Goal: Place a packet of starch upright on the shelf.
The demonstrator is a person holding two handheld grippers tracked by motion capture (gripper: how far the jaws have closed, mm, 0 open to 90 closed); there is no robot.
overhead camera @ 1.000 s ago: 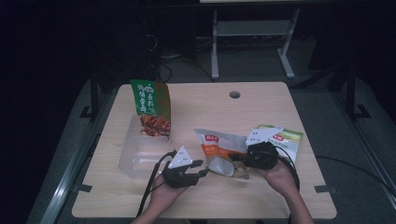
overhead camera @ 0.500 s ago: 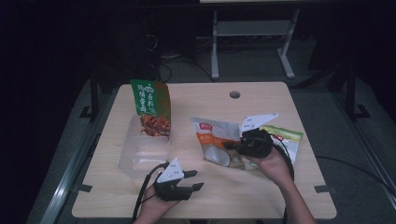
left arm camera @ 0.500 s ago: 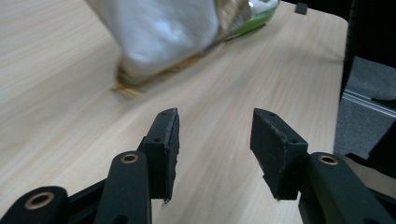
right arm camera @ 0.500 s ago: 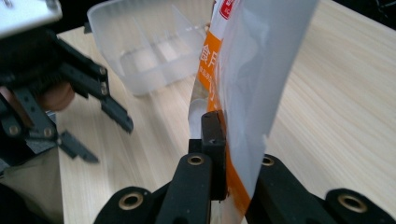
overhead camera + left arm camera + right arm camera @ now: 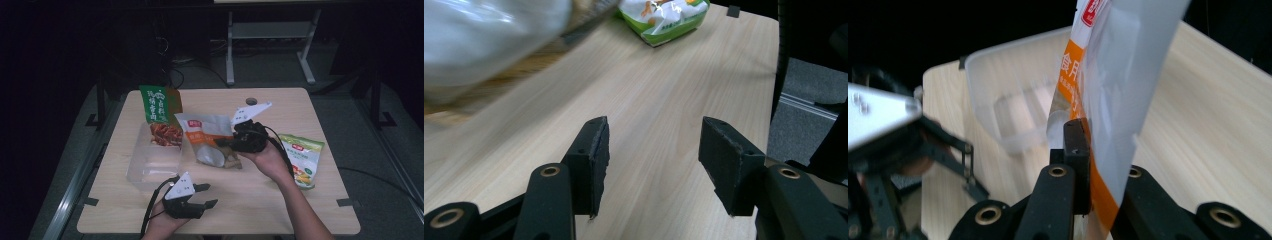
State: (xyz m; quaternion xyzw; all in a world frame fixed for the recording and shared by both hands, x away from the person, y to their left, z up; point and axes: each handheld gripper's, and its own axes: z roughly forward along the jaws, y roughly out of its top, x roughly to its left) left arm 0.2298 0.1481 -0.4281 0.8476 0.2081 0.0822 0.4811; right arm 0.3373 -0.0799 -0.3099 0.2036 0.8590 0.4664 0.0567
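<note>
My right gripper (image 5: 224,142) is shut on the edge of a white and orange snack pouch (image 5: 206,139), which hangs lifted over the middle of the table. In the right gripper view its jaws (image 5: 1085,145) pinch the pouch (image 5: 1120,75) upright. My left gripper (image 5: 206,196) lies near the table's front edge, pointing right. Its jaws have just been opening, and they stand open (image 5: 651,165) over bare wood with nothing between them. The blurred pouch (image 5: 479,40) shows at the upper left of the left gripper view.
A clear plastic tub (image 5: 150,167) sits left of centre, also seen past the pouch as the tub (image 5: 1013,100). A green snack bag (image 5: 160,112) stands at its far end. A green and yellow bag (image 5: 302,160) lies flat at the right.
The right gripper has lifted the pouch up and away from the front edge. The left gripper has left the pouch, drawn back to the front edge, and its jaws have spread.
</note>
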